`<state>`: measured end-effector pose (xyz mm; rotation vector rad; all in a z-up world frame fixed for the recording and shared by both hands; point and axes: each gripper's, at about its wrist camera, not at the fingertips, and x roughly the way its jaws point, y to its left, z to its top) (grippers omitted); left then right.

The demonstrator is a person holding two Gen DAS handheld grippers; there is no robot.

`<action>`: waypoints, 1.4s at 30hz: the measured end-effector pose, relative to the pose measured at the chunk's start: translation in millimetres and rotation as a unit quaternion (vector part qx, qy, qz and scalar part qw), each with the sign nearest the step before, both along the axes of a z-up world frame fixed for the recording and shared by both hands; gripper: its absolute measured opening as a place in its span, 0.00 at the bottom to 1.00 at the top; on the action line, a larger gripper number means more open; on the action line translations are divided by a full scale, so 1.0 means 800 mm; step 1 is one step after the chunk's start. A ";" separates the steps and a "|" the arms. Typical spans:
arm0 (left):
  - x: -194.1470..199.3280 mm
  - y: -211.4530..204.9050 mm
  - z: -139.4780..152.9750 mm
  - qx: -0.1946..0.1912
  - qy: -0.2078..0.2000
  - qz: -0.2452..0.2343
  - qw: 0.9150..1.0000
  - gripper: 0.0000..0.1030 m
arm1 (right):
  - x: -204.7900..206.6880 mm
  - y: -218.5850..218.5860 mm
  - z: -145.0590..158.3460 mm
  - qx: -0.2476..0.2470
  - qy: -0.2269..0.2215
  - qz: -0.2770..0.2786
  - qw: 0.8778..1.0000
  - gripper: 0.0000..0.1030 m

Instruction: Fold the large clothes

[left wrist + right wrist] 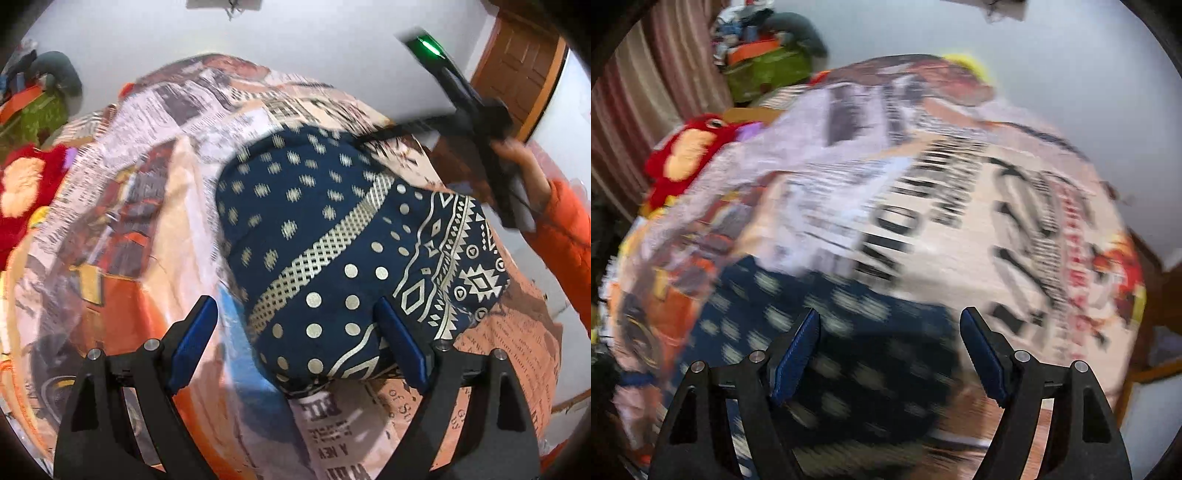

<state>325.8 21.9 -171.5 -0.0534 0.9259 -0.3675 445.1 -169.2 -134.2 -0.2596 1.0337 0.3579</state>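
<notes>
A dark blue garment [332,236] with cream dots and geometric bands lies folded into a compact block on the newspaper-print bed cover [155,155]. My left gripper [295,325] is open and empty just above the garment's near edge. My right gripper [476,110] shows in the left wrist view beyond the garment's far right corner, held by a hand in an orange sleeve. In the blurred right wrist view the right gripper [890,339] is open and empty over the garment [831,350].
A red and cream plush toy [26,184] lies at the left edge of the bed. A pile of green and orange items [764,62] sits at the far left by a striped curtain. A wooden door [521,66] stands at the right.
</notes>
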 end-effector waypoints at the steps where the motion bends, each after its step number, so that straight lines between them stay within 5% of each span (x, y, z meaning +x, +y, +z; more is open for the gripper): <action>1: 0.001 0.004 0.006 0.004 -0.005 0.006 1.000 0.86 | -0.007 -0.012 0.003 0.008 0.001 -0.001 1.000 0.74; 7: 0.033 0.031 0.041 0.012 -0.019 0.039 0.999 0.86 | -0.061 -0.062 0.033 0.096 0.017 -0.010 0.995 0.75; 13: 0.092 0.047 0.009 -0.056 0.075 0.045 0.995 0.86 | -0.078 -0.058 0.036 0.210 0.075 -0.024 0.975 0.90; 18: 0.120 0.046 -0.041 -0.140 0.172 0.023 0.975 0.86 | -0.071 -0.039 -0.013 0.183 0.125 -0.026 0.975 0.90; 27: 0.149 0.043 -0.092 -0.226 0.230 0.009 0.947 0.98 | -0.061 -0.062 -0.096 0.271 0.233 -0.066 0.932 0.95; 31: 0.159 0.035 -0.108 -0.254 0.249 0.001 0.935 1.00 | -0.057 -0.051 -0.104 0.274 0.227 -0.053 0.933 0.99; 39: 0.166 0.027 -0.115 -0.274 0.257 -0.004 0.927 1.00 | -0.045 -0.011 -0.120 0.289 0.235 -0.044 0.927 1.00; 42: 0.164 0.023 -0.105 -0.266 0.233 -0.005 0.935 0.96 | -0.041 -0.008 -0.122 0.299 0.240 -0.052 0.922 1.00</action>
